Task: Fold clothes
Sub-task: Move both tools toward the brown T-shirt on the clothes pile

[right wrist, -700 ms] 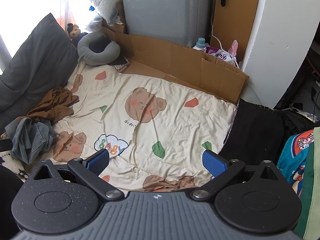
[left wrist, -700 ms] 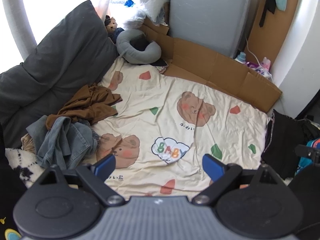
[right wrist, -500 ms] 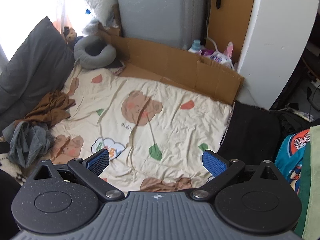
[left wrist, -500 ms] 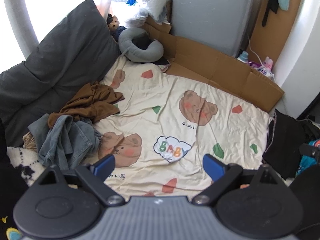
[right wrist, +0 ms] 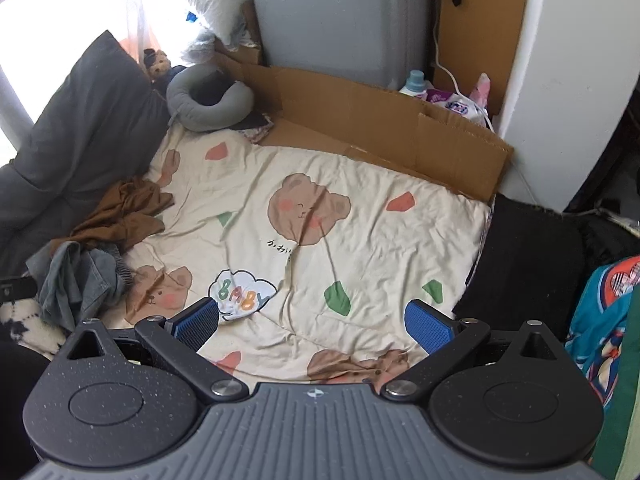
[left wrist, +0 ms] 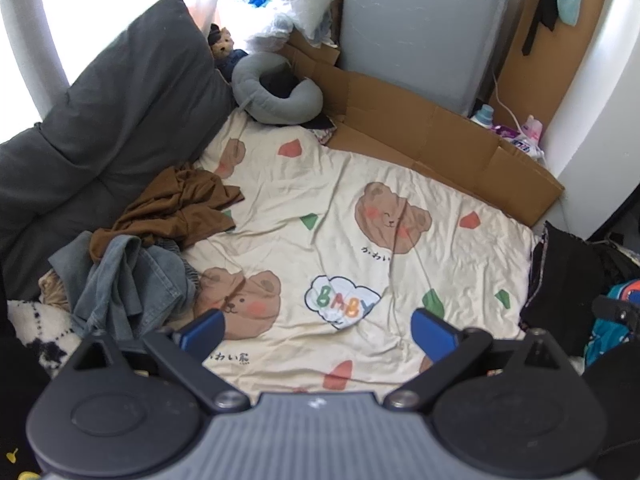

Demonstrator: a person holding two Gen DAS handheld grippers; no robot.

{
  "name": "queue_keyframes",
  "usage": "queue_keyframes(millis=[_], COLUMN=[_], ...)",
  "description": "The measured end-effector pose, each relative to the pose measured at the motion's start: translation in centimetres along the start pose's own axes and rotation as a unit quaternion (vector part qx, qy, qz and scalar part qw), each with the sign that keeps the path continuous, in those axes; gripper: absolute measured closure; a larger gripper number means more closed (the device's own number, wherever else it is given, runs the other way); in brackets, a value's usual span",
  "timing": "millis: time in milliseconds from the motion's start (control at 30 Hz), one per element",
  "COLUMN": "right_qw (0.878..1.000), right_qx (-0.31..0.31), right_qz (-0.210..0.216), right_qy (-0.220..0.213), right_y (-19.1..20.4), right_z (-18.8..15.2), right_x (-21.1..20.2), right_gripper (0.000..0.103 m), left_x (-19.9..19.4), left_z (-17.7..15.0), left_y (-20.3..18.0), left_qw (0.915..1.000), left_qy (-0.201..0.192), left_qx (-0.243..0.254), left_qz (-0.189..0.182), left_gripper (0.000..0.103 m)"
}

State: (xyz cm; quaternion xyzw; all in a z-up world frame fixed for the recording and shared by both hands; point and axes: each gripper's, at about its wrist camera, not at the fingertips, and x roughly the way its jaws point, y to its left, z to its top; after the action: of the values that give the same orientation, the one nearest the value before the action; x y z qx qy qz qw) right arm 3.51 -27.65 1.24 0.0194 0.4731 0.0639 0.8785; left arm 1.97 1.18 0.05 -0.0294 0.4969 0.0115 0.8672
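Observation:
A crumpled brown garment (left wrist: 176, 212) and a blue-grey denim garment (left wrist: 128, 280) lie in a heap at the left edge of a cream bear-print blanket (left wrist: 360, 184). Both also show in the right wrist view, the brown garment (right wrist: 124, 216) and the denim one (right wrist: 76, 280). A black garment (left wrist: 560, 276) lies at the blanket's right edge, also in the right wrist view (right wrist: 524, 264). My left gripper (left wrist: 318, 330) is open and empty, high above the blanket's near edge. My right gripper (right wrist: 312, 322) is open and empty, also held above the near edge.
A dark grey cushion (left wrist: 100, 132) lines the left side. A grey neck pillow (left wrist: 276, 94) and a small plush toy (left wrist: 222, 42) sit at the far corner. Flattened cardboard (left wrist: 432, 140) and a grey appliance (left wrist: 420, 24) stand behind. Colourful clothing (right wrist: 600, 312) lies at the right.
Both grippers have shifted slightly over the blanket, so the views have moved a little. Both stay open and empty. The clothes have not moved.

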Motion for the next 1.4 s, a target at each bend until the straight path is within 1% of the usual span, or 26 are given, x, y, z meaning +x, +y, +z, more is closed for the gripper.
queue_keyframes(millis=[100,267,533,600,800,900,1033,1100,1233,1400], right_qw=[1.0,1.0,1.0,1.0,0.999,0.999,0.999,0.999,0.999,0.999], right_qx=[0.002,0.0,0.007,0.011,0.021,0.022,0.024,0.025,0.027,0.02], right_qz=[0.002,-0.003,-0.014,-0.017,-0.024,-0.024,-0.024,-0.024,-0.023,-0.02], right_qy=[0.003,0.006,0.002,-0.003,-0.01,-0.013,-0.017,-0.019,-0.023,-0.021], right_y=[0.5,1.1,1.1,0.8,0.0,-0.4,-0.8,-1.0,-1.5,-1.5], right_z=[0.4,0.8,1.7,1.8,2.3,2.5,2.9,3.1,3.5,4.7], right_x=[0.4,0.9,1.1,1.0,0.4,0.1,-0.3,-0.5,-0.9,-0.1], right_gripper=[0.001,0.001,0.001,0.001,0.001,0.001,0.001,0.001,0.001,0.001], left_x=[0.5,0.9,0.6,0.4,-0.5,-0.9,-1.4,-1.3,-1.5,-1.8], left_z=[0.3,0.7,1.9,2.3,2.7,2.8,3.0,3.4,4.2,5.4], left_y=[0.3,1.2,2.0,2.1,2.3,2.4,2.3,2.4,3.0,4.3], left_qw=[0.9999,1.0,0.9999,0.9995,0.9991,0.9993,0.999,0.9992,0.9992,0.9989], left_qy=[0.005,0.006,-0.016,-0.03,-0.04,-0.036,-0.041,-0.036,-0.04,-0.046], left_qx=[0.009,0.007,0.006,0.01,0.014,0.014,0.02,0.016,0.007,-0.004], left_qz=[0.006,-0.001,0.001,0.002,0.003,-0.004,-0.002,-0.001,0.0,-0.002], left_gripper=[0.003,0.002,0.003,0.003,0.003,0.003,0.003,0.003,0.003,0.003])
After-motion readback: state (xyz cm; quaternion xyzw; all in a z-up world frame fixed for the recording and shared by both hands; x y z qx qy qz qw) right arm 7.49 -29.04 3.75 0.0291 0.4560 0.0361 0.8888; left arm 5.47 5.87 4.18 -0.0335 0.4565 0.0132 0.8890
